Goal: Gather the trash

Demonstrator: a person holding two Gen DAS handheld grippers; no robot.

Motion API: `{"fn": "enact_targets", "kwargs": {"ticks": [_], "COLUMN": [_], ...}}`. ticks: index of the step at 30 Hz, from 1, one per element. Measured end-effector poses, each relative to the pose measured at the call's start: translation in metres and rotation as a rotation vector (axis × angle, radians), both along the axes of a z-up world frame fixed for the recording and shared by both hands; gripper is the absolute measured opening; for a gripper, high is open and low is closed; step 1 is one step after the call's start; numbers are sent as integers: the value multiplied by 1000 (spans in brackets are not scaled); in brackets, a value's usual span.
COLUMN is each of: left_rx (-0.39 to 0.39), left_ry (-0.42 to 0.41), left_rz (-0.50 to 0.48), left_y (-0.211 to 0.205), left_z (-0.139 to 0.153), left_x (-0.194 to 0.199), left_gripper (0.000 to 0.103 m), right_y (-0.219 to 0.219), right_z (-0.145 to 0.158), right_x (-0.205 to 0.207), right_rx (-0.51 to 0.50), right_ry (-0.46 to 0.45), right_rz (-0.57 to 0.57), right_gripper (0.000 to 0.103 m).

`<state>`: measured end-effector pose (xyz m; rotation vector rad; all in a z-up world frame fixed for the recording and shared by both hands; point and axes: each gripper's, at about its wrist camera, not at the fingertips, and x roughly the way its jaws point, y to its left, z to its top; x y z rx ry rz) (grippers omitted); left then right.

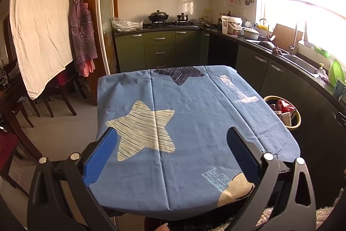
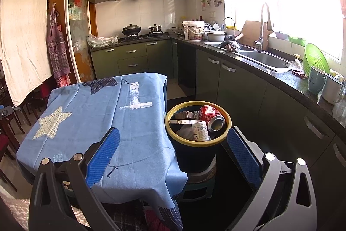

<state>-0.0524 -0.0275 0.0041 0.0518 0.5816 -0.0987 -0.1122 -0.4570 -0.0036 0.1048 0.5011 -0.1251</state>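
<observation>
A dark bin with a yellow rim [image 2: 173, 134] stands on a small stool right of the table; it also shows in the left wrist view [image 1: 297, 125]. In it lie a red soda can [image 2: 210, 117], a white carton [image 2: 201, 131] and other scraps; the can also shows in the left wrist view [image 1: 285, 106]. The table carries a blue cloth with star prints [image 1: 194, 122], which also shows in the right wrist view [image 2: 97, 114]. My left gripper [image 1: 172, 138] is open and empty above the cloth. My right gripper [image 2: 173, 140] is open and empty, just in front of the bin.
A dark green kitchen counter with a sink [image 2: 263, 58], mugs [image 2: 317, 80] and a green colander [image 2: 314, 57] runs along the right. A stove with pots [image 1: 159, 16] is at the back. Wooden chairs [image 1: 58, 92] and a hanging white sheet [image 1: 41, 21] are at the left.
</observation>
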Motion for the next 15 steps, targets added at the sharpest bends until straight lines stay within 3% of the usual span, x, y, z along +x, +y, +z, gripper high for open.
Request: {"fn": "enact_targets", "kwargs": {"ticks": [15], "left_rx": [11], "left_ry": [10], "left_rz": [-19], "left_y": [-5], "left_z": [-5], "left_x": [1], "left_gripper": [96], "right_y": [2], "right_z": [-2], "right_x": [3], "right_rx": [3], "right_ry": [7], "right_rz": [-1], "right_gripper": [98]}}
